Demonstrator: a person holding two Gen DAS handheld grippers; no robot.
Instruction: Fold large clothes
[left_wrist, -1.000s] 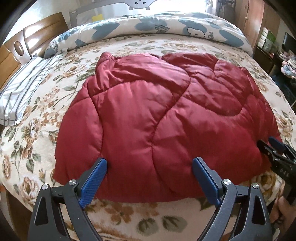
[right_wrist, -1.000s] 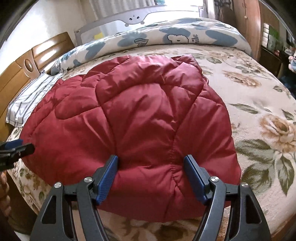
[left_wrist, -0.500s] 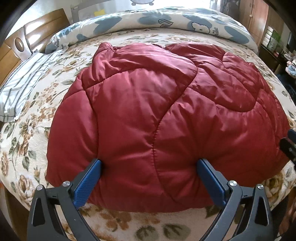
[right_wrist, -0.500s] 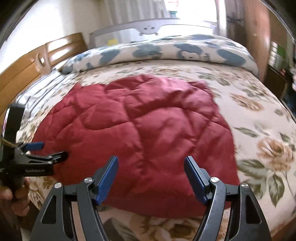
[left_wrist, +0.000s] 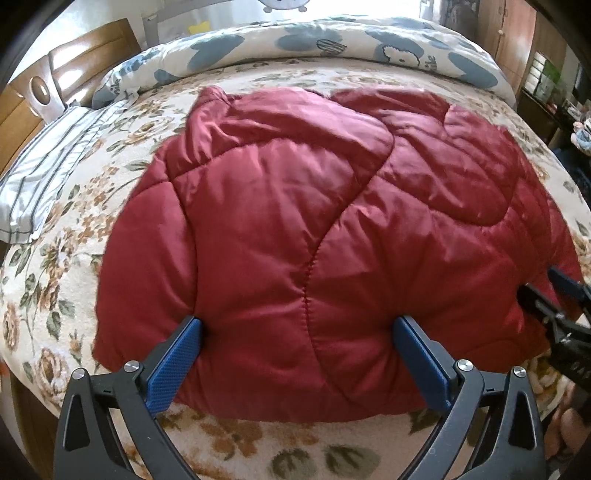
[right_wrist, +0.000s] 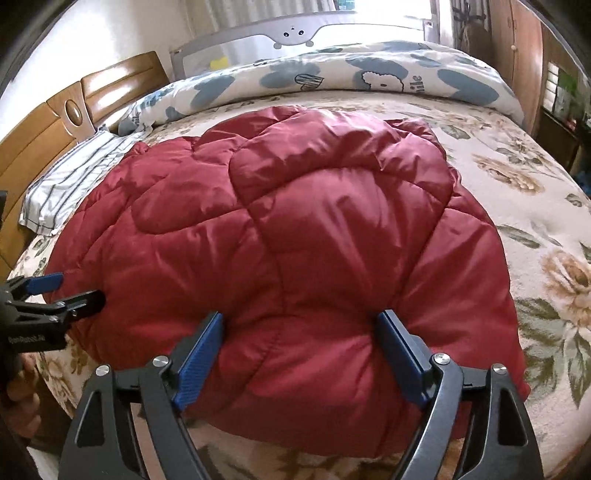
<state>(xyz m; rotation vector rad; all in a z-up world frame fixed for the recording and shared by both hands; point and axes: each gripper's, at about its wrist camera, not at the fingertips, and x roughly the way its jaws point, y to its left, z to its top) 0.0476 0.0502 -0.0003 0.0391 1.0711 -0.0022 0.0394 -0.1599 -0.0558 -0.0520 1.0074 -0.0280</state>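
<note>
A dark red quilted puffer coat (left_wrist: 314, 221) lies folded on the floral bed; it also shows in the right wrist view (right_wrist: 295, 240). My left gripper (left_wrist: 297, 328) is open, its blue pads against the coat's near edge towards the left end. My right gripper (right_wrist: 299, 321) is open too, its pads pressed into the near edge towards the right end. Each gripper shows in the other's view: the right one (left_wrist: 554, 295) at the coat's right side, the left one (right_wrist: 59, 291) at its left side. Neither is closed on the fabric.
The floral bedspread (left_wrist: 92, 206) covers the bed. A rolled white-and-blue duvet (left_wrist: 332, 48) lies along the far side. A striped pillow (left_wrist: 48, 177) lies at the left by the wooden headboard (left_wrist: 37, 92). Wooden cabinets (right_wrist: 524, 55) stand at the right.
Both grippers have moved forward onto the coat's near edge. The right gripper pulled back briefly, then came in again. Both stayed open.
</note>
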